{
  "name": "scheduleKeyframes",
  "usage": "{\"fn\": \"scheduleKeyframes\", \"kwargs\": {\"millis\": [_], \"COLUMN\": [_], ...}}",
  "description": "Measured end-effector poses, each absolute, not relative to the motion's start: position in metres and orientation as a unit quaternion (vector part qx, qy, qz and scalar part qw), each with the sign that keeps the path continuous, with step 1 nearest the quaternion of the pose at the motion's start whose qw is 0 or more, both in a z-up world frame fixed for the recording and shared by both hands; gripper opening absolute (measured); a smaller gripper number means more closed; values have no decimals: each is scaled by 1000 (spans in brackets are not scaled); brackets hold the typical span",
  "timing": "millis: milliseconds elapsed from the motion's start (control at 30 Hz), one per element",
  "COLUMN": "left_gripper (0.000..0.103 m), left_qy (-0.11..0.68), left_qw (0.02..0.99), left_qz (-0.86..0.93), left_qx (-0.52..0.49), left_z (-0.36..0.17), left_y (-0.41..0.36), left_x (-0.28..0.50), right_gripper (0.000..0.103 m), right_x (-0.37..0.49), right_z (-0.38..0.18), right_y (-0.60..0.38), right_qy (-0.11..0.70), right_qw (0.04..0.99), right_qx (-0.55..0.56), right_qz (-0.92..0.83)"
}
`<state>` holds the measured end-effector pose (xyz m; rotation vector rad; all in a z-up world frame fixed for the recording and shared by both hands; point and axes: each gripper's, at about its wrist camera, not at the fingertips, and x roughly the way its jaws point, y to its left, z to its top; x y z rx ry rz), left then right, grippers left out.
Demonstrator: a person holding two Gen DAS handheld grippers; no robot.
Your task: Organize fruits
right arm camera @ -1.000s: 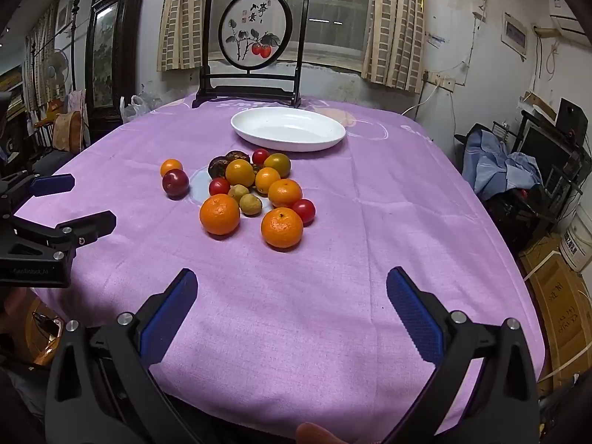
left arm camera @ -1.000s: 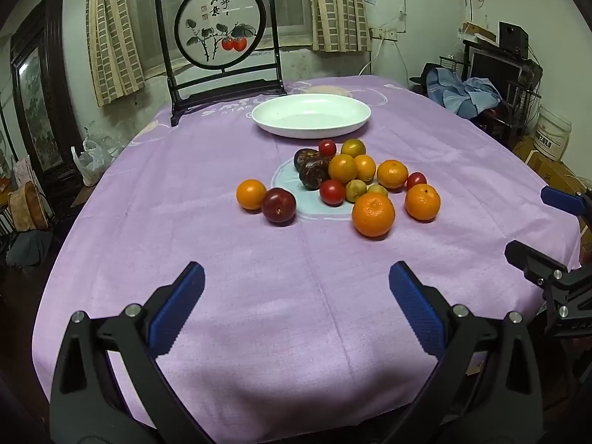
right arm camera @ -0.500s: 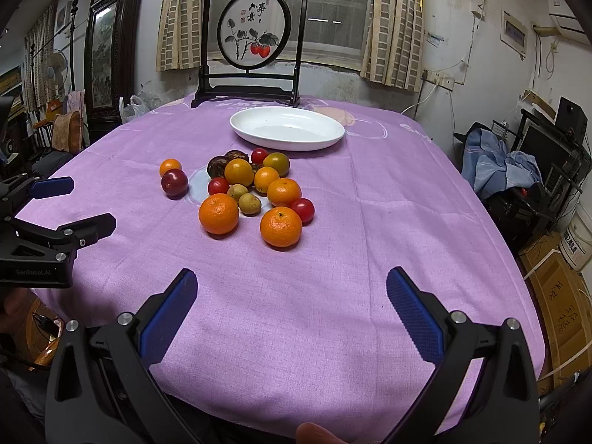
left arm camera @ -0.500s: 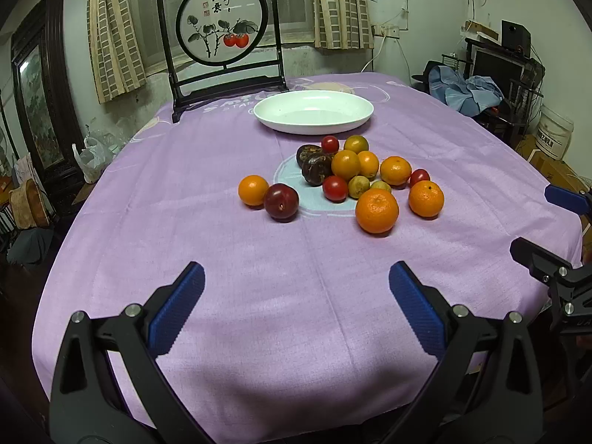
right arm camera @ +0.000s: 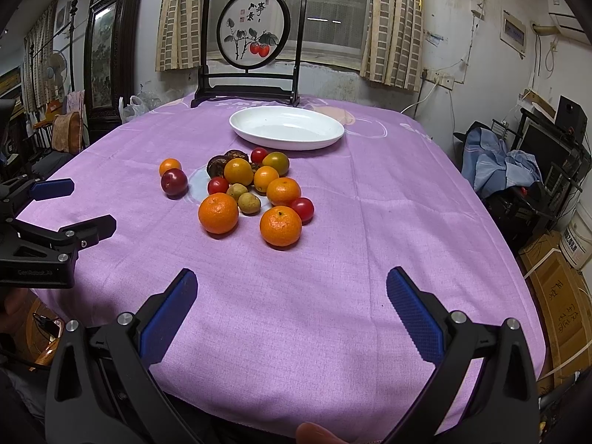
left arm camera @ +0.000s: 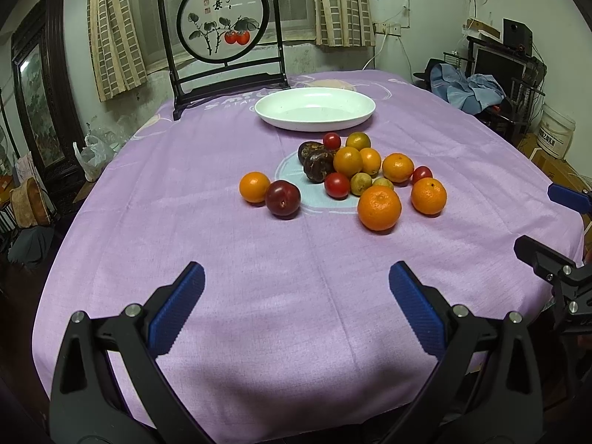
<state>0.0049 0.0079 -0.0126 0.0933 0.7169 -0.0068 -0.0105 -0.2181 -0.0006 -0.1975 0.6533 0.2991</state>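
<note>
A cluster of fruit lies mid-table on a purple cloth: several oranges, with the nearest orange [left arm camera: 379, 207] [right arm camera: 218, 212] in front, a dark red plum [left arm camera: 282, 198] [right arm camera: 174, 182], cherry tomatoes [left arm camera: 337, 185], small green-yellow fruits and dark brown fruits [left arm camera: 318, 166]. An empty white oval plate [left arm camera: 314, 122] [right arm camera: 286, 142] sits behind the cluster. My left gripper [left arm camera: 296, 307] is open and empty over the table's near edge; it also shows at the left of the right wrist view [right arm camera: 79, 209]. My right gripper [right arm camera: 292, 310] is open and empty, and shows at the right of the left wrist view [left arm camera: 547, 222].
A black framed screen with a persimmon painting [left arm camera: 224, 29] [right arm camera: 253, 33] stands at the table's far edge behind the plate. Chairs and bags stand at the left, clothes and electronics [right arm camera: 518, 170] at the right, cardboard boxes [right arm camera: 558, 285] on the floor.
Both grippers have edged slightly forward toward the fruit; the fruit cluster looks a little closer. Both stay open and empty.
</note>
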Motion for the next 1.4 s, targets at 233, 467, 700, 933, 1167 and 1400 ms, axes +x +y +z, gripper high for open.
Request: {"fn": "scheduleKeyframes", "kwargs": {"millis": [233,467,700,933,1167,1400], "left_gripper": [101,101,101,101,101,101], "left_qy": [351,351,352,352,353,354], "left_qw": [935,935,935,935,935,934], "left_qz": [-2,-2,-2,-1,-1,-2], "left_qx": [45,45,45,44,46,47], "left_z": [-13,-12,-13,-13,-15,-18], "left_y": [8,8,8,9,9,8], "left_x": [4,5,5,6,6,5], "right_gripper": [102,102,102,102,102,102], "right_x": [-14,-14,-16,-17,-18,-18], "right_z": [-1,0,-1,-1,-1,-2], "right_y": [-215,-215,-216,-216,-212,-208], "right_qy": [319,318,317,317,317,316], "right_qw": [931,931,931,932,931,930], "right_qx": [-97,-97,-98,-97,-98,-96], "right_qz": [147,148,150,150,154,160]}}
